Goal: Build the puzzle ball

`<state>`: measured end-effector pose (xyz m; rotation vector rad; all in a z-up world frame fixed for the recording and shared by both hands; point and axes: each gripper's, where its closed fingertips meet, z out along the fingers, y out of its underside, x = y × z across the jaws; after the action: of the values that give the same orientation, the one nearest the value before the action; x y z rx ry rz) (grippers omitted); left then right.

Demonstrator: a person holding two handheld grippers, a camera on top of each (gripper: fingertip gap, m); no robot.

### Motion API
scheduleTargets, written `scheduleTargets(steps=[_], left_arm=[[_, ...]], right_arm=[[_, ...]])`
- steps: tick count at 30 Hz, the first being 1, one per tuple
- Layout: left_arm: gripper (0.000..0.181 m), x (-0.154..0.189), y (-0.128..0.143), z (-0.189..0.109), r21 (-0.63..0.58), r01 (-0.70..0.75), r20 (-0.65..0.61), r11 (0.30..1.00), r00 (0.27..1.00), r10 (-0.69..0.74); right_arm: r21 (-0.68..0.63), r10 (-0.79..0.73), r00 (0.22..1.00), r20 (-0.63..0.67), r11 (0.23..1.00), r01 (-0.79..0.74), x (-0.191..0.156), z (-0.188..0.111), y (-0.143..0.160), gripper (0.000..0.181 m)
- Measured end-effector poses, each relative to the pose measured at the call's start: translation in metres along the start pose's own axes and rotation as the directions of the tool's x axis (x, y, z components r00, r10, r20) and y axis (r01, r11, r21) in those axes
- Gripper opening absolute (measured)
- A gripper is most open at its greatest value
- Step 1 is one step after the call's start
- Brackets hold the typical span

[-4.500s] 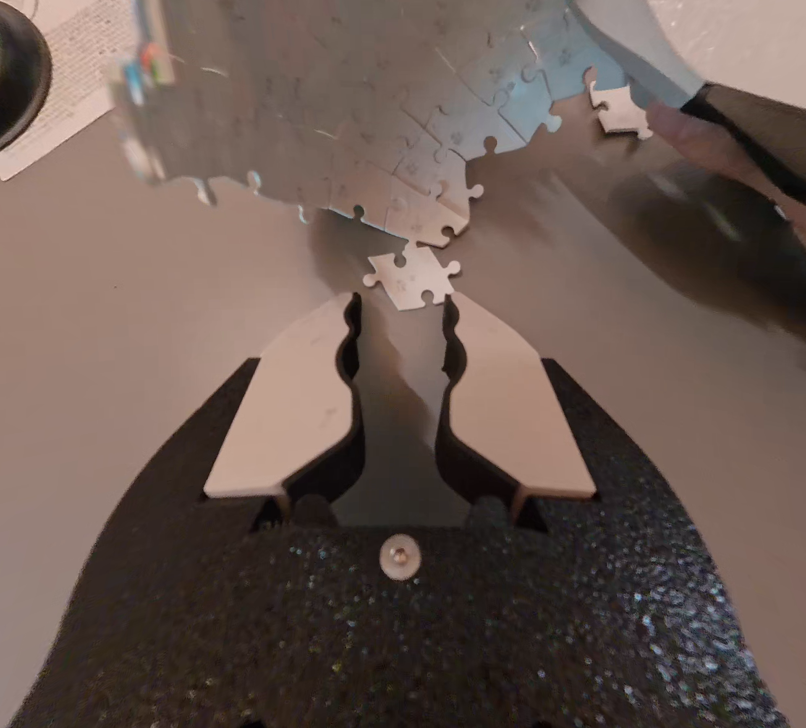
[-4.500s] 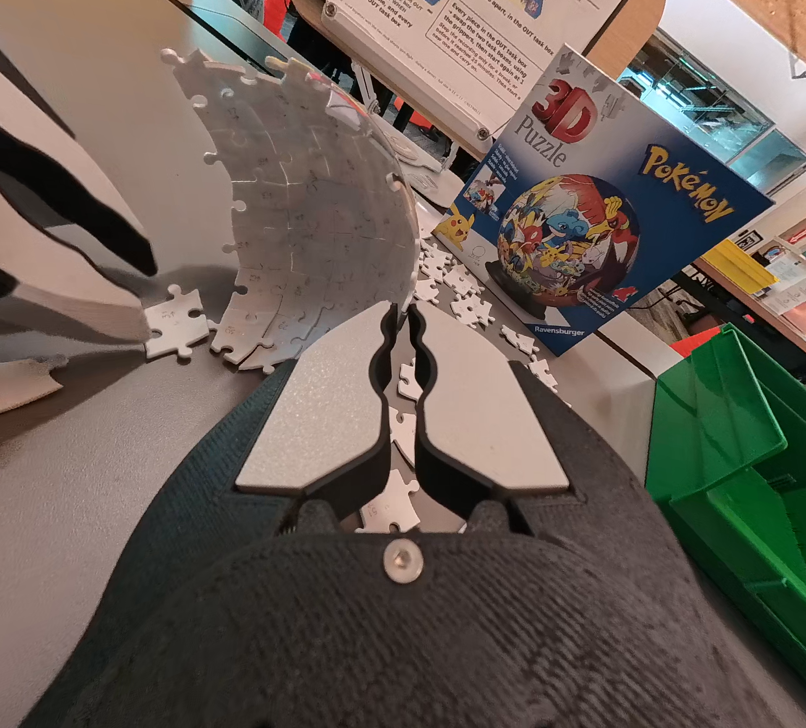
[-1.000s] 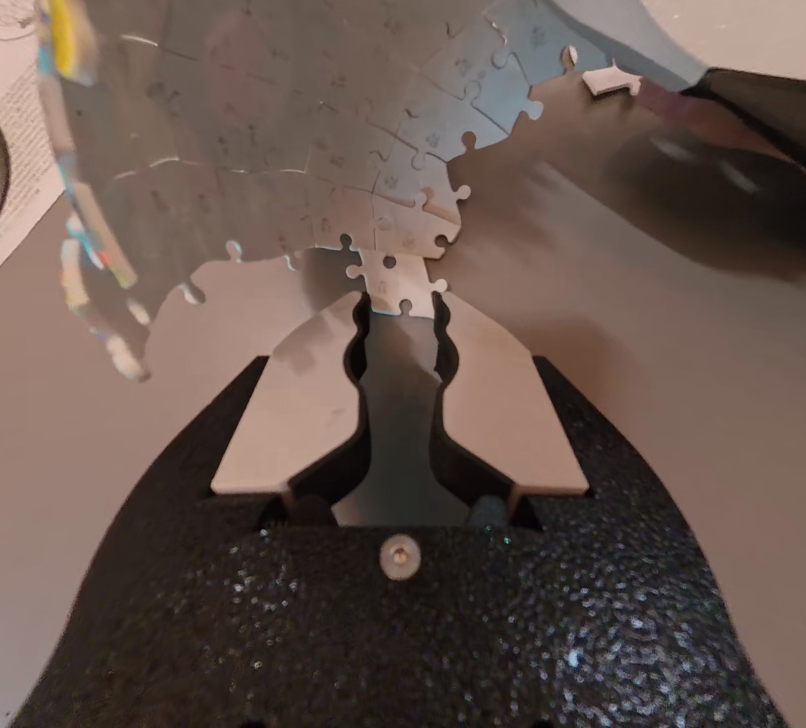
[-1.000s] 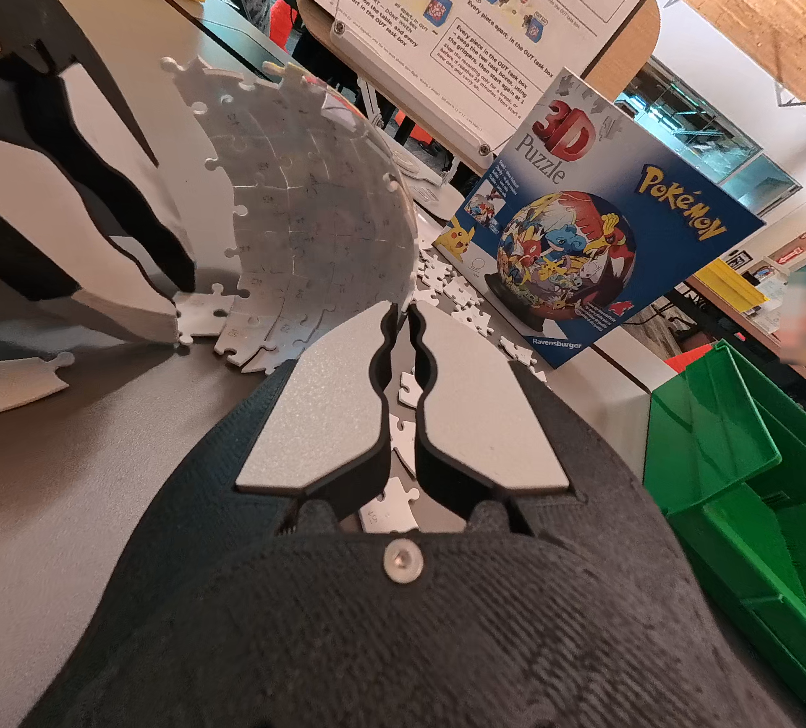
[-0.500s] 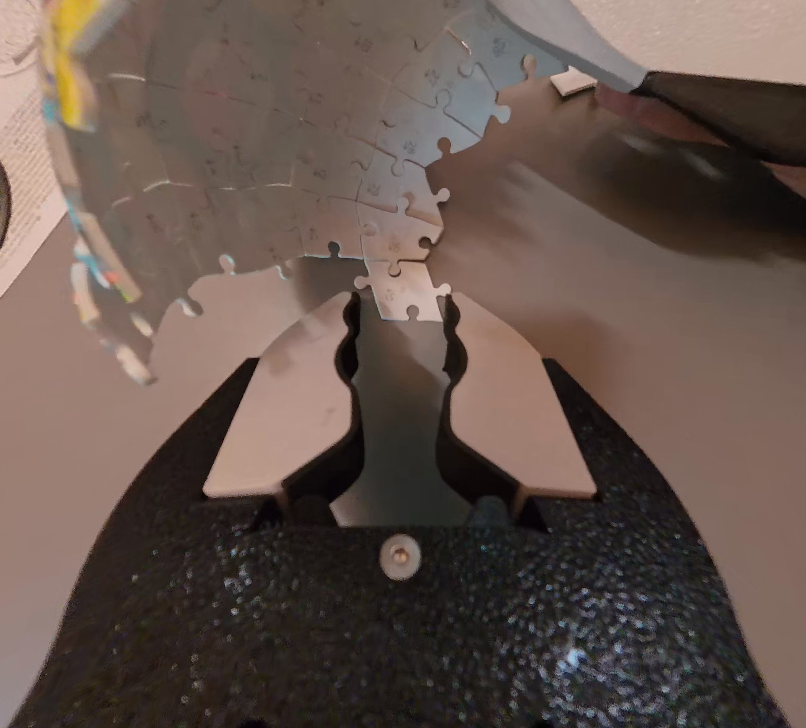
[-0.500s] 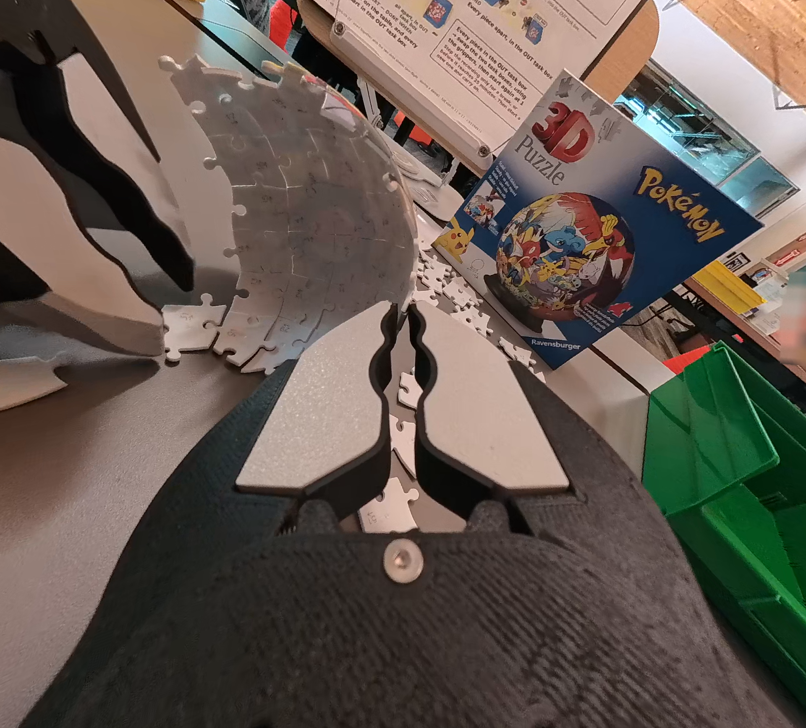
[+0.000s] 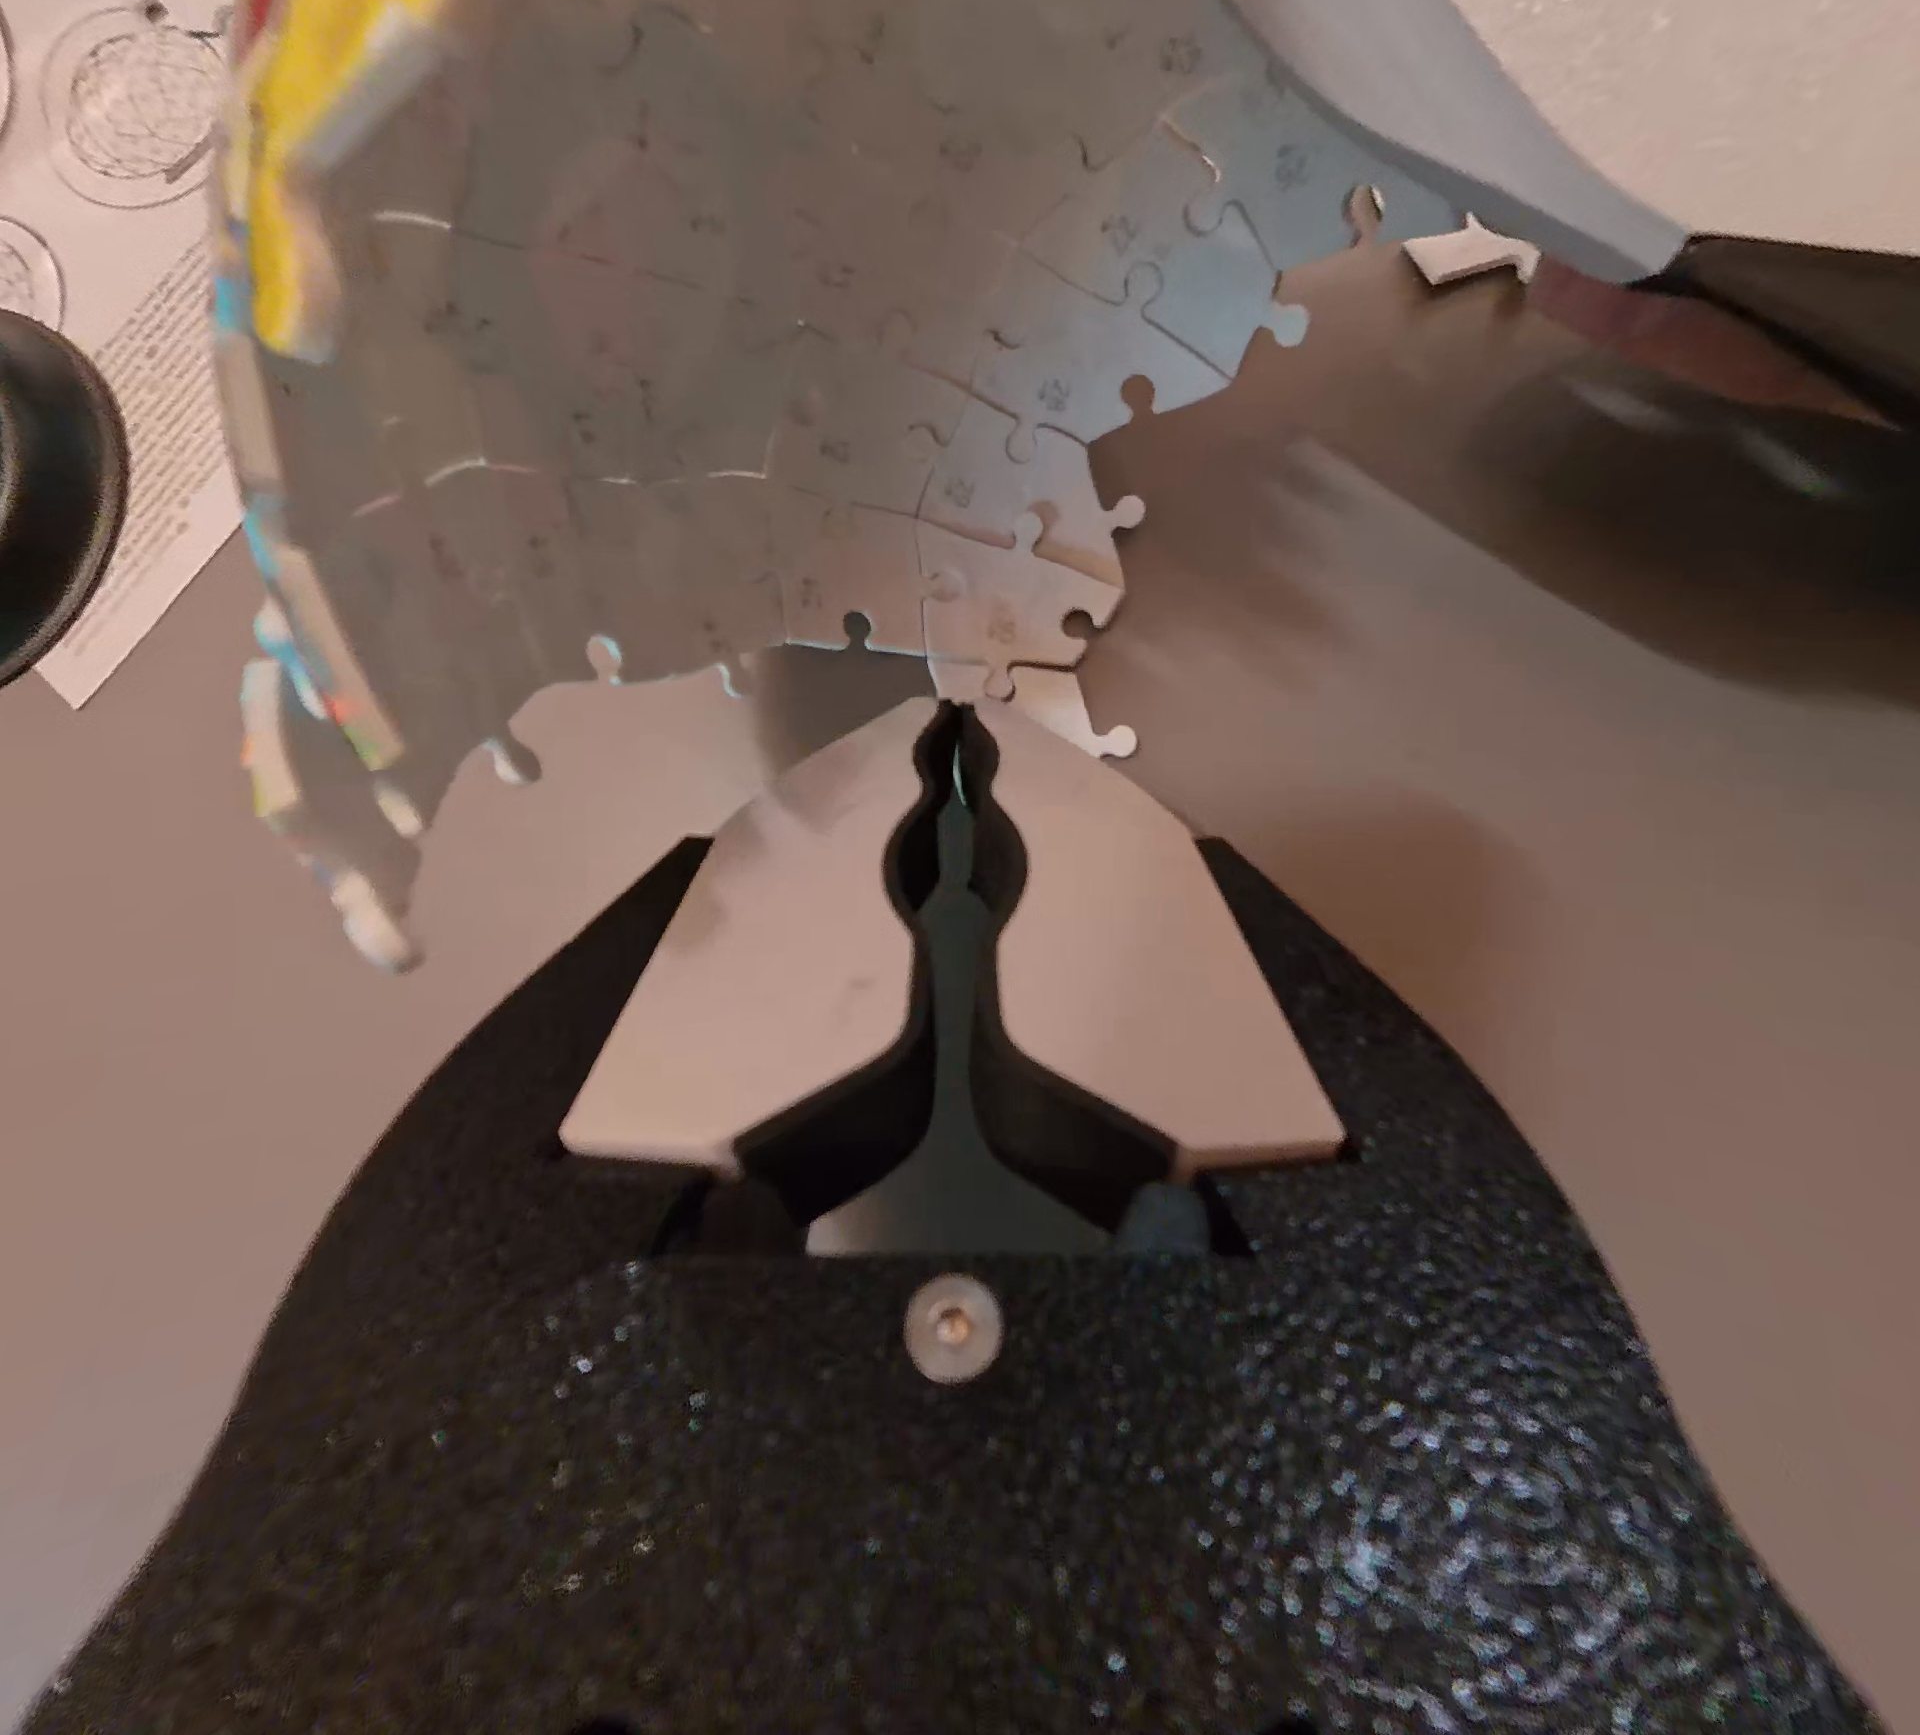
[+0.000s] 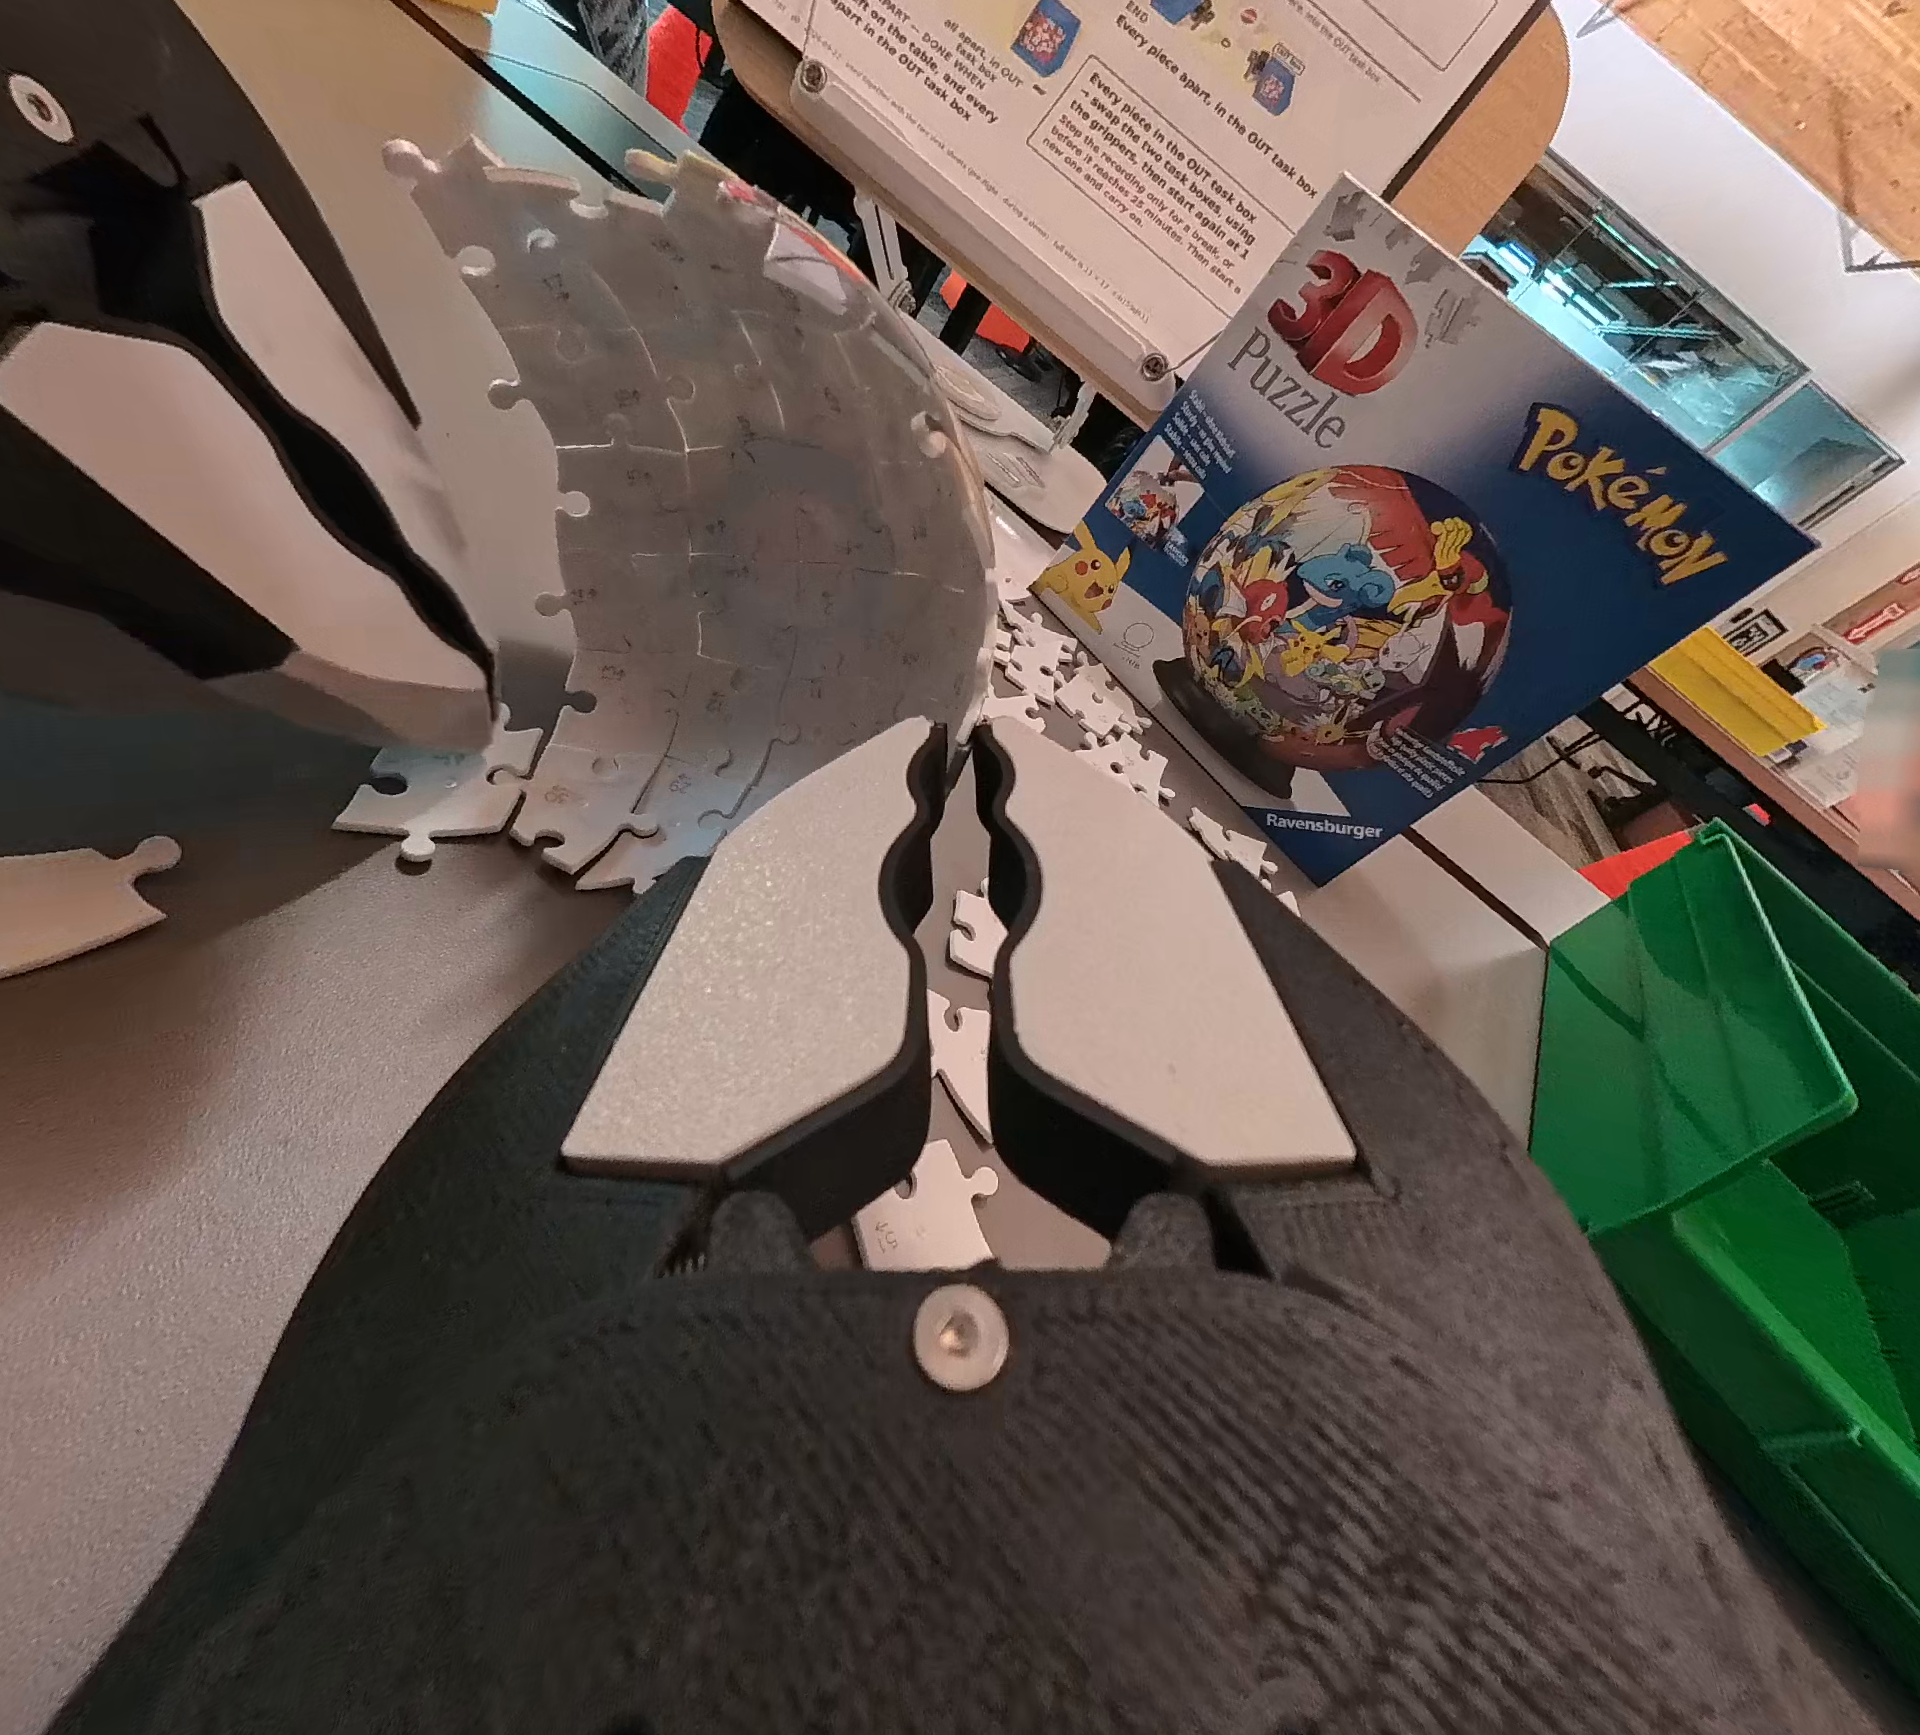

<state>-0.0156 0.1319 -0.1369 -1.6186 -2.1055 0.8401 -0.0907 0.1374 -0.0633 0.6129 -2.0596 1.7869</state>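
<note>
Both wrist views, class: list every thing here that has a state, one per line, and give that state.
Left gripper: shut, tips at the edge piece.
Right gripper: shut on the shell's rim.
Puzzle ball shell: partly built, standing on edge, grey inside showing.
Edge piece: lying flat at the shell's bottom edge.
Loose puzzle pieces: scattered, unjoined.
Puzzle box: propped upright.
Green bin: open; contents not visible.

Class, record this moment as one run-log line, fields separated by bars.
left gripper: shut on loose white puzzle piece | piece at curved grey puzzle shell lower edge | right gripper: shut on shell rim
</note>
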Motion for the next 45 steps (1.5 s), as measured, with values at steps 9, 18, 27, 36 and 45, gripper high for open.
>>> scheduleTargets(steps=[9, 18, 27, 36, 45], left_arm=[[0.000, -0.001, -0.002, 0.005, -0.015, -0.028, 0.036, 0.999, 0.999, 0.029], [0.000, -0.001, -0.002, 0.005, -0.108, -0.154, 0.145, 0.982, 0.975, 0.169], [0.000, -0.001, -0.004, 0.005, -0.125, -0.192, 0.203, 0.973, 0.955, 0.214], [0.000, 0.001, -0.010, 0.006, 0.001, -0.152, 0.192, 0.988, 0.970, 0.149], [0.000, 0.006, -0.020, 0.016, 0.016, -0.315, 0.211, 0.949, 0.929, 0.305]], right_arm=[[0.002, -0.001, 1.000, 0.000, 1.000, 0.001, 0.000, 0.000, 0.000, 0.005], [0.013, -0.003, 1.000, 0.000, 1.000, 0.003, -0.001, -0.001, -0.002, 0.005], [0.047, 0.009, 1.000, 0.005, 0.999, -0.010, -0.001, -0.003, -0.007, 0.005], [0.052, 0.005, 1.000, 0.005, 0.999, -0.006, -0.002, -0.003, -0.007, 0.005], [0.051, 0.003, 1.000, 0.003, 0.999, -0.003, -0.002, -0.003, -0.007, 0.005]])
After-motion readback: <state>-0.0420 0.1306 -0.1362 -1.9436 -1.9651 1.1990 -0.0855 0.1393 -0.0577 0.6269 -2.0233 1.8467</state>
